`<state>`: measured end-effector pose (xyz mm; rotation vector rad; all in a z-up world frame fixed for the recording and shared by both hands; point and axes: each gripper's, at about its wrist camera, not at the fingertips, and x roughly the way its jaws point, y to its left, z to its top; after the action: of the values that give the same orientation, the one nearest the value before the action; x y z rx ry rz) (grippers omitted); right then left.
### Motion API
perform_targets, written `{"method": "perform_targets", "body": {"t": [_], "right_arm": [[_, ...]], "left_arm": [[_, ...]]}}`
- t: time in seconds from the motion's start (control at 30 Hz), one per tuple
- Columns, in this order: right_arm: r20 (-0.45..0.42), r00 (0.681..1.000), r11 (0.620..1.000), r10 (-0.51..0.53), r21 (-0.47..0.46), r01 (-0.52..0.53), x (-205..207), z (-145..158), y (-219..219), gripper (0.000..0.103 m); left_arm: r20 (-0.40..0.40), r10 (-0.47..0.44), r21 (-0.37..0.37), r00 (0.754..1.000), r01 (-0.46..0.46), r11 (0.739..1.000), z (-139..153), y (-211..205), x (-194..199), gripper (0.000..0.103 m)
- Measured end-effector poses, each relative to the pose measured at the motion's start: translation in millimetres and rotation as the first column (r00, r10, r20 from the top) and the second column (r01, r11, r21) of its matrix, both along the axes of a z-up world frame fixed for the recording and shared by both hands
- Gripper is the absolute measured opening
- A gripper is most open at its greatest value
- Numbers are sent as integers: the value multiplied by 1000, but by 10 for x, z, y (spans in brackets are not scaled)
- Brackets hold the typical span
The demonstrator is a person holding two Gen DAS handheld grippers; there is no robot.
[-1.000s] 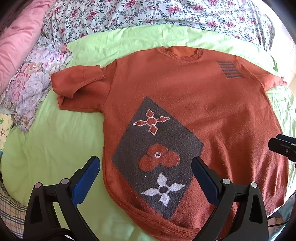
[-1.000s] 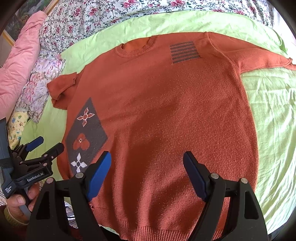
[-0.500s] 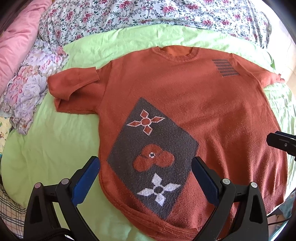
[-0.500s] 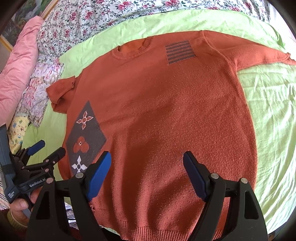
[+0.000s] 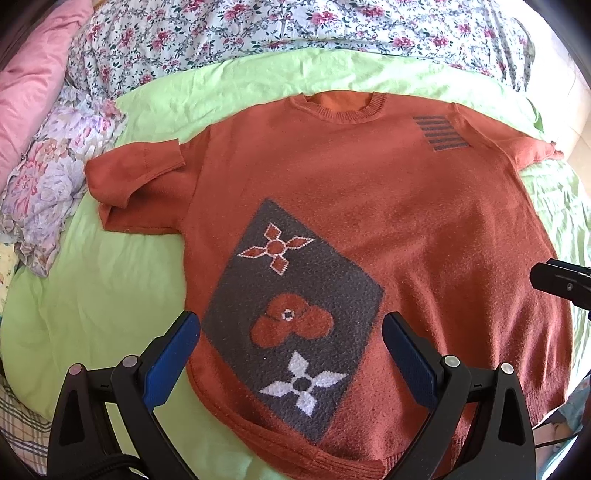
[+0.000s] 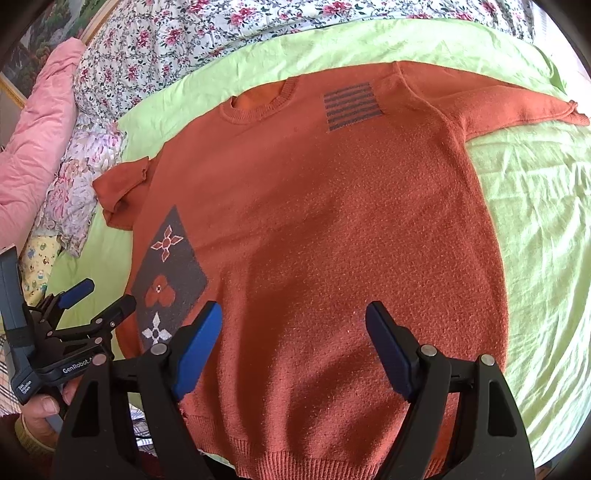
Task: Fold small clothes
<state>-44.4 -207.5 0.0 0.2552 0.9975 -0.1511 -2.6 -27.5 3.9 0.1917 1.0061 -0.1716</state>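
A rust-orange knit sweater (image 5: 351, 192) lies flat, front up, on a green sheet (image 5: 92, 288). It has a grey diamond patch (image 5: 291, 306) with flowers near the hem and a striped patch (image 5: 441, 133) on the chest. Its left sleeve (image 5: 129, 177) is crumpled and folded over; the right sleeve (image 6: 517, 103) lies stretched out. My left gripper (image 5: 291, 350) is open and empty above the hem over the grey patch. My right gripper (image 6: 295, 343) is open and empty above the lower middle of the sweater (image 6: 332, 221). The left gripper also shows in the right wrist view (image 6: 96, 299).
A floral quilt (image 5: 295, 26) is bunched along the far edge of the bed. A pink quilt (image 5: 26, 85) and a pale floral cloth (image 5: 55, 177) lie at the left. Bare green sheet (image 6: 535, 229) shows to the right of the sweater.
Both grippers have shifted slightly, so the sweater sits a little lower and further left in view. Both stay open and the sweater has not moved.
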Motion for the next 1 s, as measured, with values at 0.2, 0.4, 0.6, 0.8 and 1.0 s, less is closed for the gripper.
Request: {"method": "perform_targets", "body": {"t": [0.2, 0.4, 0.6, 0.8, 1.0], "right_arm": [[1, 1000, 1000, -9, -14, 9, 10, -5, -65, 80], [0, 1000, 1000, -10, -8, 10, 42, -8, -124, 80], [-5, 1000, 1000, -24, 1, 24, 91, -17, -206, 80], [29, 998, 998, -60, 3, 60, 124, 94, -382, 80], [80, 989, 992, -128, 7, 127, 121, 232, -793, 80]], "left_arm": [[-31, -10, -2, 999, 10, 1000, -47, -45, 58, 99], [-30, -27, 1, 999, 27, 1000, -52, -131, 123, 99], [-52, -40, -2, 998, 40, 999, -85, -222, 228, 99], [-52, -38, -26, 998, 37, 999, -56, -289, 378, 99], [-63, -33, -29, 997, 31, 999, -81, -369, 668, 99]]}}
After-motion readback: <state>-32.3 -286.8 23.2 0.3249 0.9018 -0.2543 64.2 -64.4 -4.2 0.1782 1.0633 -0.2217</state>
